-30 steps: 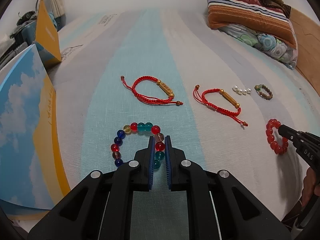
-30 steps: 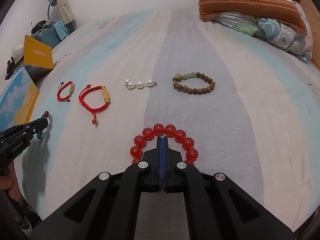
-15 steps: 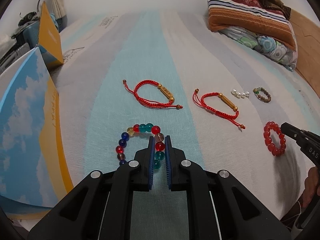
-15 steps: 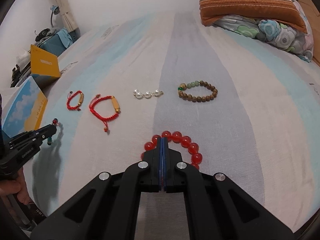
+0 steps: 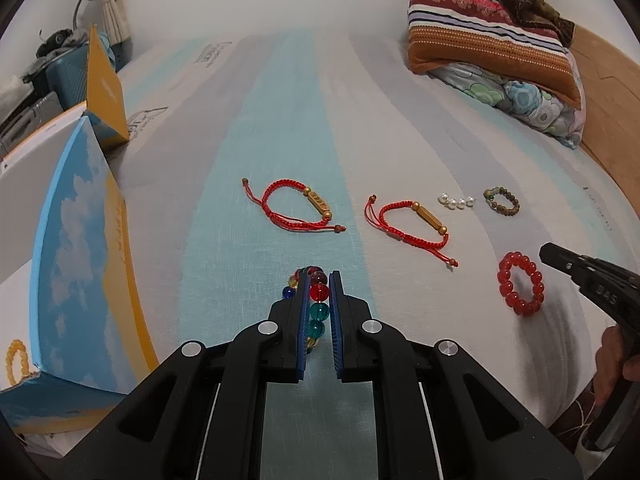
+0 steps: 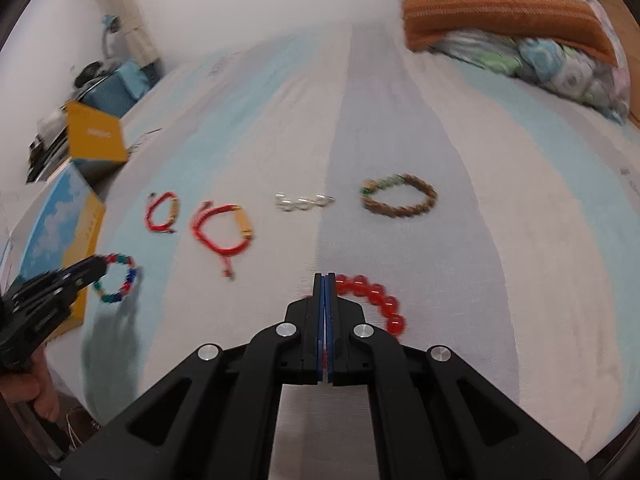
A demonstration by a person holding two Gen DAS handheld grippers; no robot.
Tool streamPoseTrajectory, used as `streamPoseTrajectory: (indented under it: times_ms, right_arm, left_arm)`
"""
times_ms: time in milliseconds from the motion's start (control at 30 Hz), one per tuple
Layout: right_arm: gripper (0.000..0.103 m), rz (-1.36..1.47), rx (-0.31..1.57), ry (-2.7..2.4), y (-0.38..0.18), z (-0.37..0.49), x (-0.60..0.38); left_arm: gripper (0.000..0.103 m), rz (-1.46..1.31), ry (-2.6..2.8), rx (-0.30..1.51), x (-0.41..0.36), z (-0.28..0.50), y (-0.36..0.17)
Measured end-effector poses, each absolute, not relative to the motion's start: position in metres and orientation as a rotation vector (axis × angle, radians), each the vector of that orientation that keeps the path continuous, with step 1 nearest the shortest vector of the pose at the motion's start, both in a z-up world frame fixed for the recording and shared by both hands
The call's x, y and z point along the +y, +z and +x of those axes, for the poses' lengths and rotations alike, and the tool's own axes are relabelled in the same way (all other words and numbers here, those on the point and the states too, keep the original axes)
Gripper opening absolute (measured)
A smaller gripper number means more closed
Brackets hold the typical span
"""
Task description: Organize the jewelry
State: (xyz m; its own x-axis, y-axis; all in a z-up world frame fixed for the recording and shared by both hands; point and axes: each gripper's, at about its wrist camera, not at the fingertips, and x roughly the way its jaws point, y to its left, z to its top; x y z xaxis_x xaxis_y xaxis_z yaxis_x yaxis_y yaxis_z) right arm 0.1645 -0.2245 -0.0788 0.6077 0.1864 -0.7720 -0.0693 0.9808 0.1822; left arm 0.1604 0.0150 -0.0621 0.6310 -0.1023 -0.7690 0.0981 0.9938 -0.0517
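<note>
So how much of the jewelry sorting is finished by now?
Barely begun. One yellow bead bracelet shows at the box. In hand: the left gripper is shut on the multicolored bracelet, the right gripper on the red bead bracelet. Two red cord bracelets, pearls and the brown bracelet remain on the bed.

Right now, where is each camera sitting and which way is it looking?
Left wrist: on the left gripper, angled down the bed; shut on the multicoloured bead bracelet; the right gripper and a hand show at right.
Right wrist: on the right gripper, angled down likewise, shut; the red bead bracelet hangs beside it.
Shared: both bracelets, the red cord bracelets, pearls, and the pillow.
</note>
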Motion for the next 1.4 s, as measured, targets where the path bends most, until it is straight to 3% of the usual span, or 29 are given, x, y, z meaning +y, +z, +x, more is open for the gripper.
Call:
streamPoseTrajectory:
  times_ms: [133,200,267,367,633,900,933,967,1000,1400]
  right_arm:
    - [0.003,0.138,0.949,0.106,-0.096,0.172,-0.234]
    - [0.008,0.133,0.964,0.099,-0.104,0.174,-0.235]
    - [0.025,0.143,0.970,0.114,-0.109,0.175,-0.235]
    - [0.033,0.140,0.963,0.129,-0.111,0.175,-0.233]
    - [0.039,0.103,0.910,0.067,-0.101,0.167,-0.238]
    - [0.039,0.034,0.984,0.020,-0.124,0.176,-0.236]
    - [0.035,0.027,0.984,0.018,-0.124,0.175,-0.234]
    - [0.020,0.015,0.980,0.020,-0.125,0.175,-0.232]
    - [0.014,0.010,0.981,0.022,-0.125,0.175,-0.231]
    - [0.013,0.100,0.926,0.089,-0.106,0.167,-0.235]
  left_arm:
    - [0.009,-0.009,-0.121,0.881,0.013,0.161,-0.070]
    - [0.009,-0.006,-0.123,0.880,0.013,0.161,-0.074]
    - [0.009,-0.006,-0.127,0.876,0.012,0.162,-0.075]
    - [0.009,-0.007,-0.133,0.870,0.012,0.162,-0.076]
    - [0.009,-0.009,-0.141,0.868,0.013,0.162,-0.078]
    - [0.009,-0.009,-0.144,0.865,0.012,0.160,-0.077]
    - [0.009,-0.008,-0.145,0.866,0.012,0.160,-0.077]
    - [0.009,-0.008,-0.145,0.866,0.012,0.160,-0.077]
    - [0.009,-0.008,-0.145,0.866,0.012,0.160,-0.077]
    - [0.009,-0.013,-0.141,0.856,0.014,0.157,-0.073]
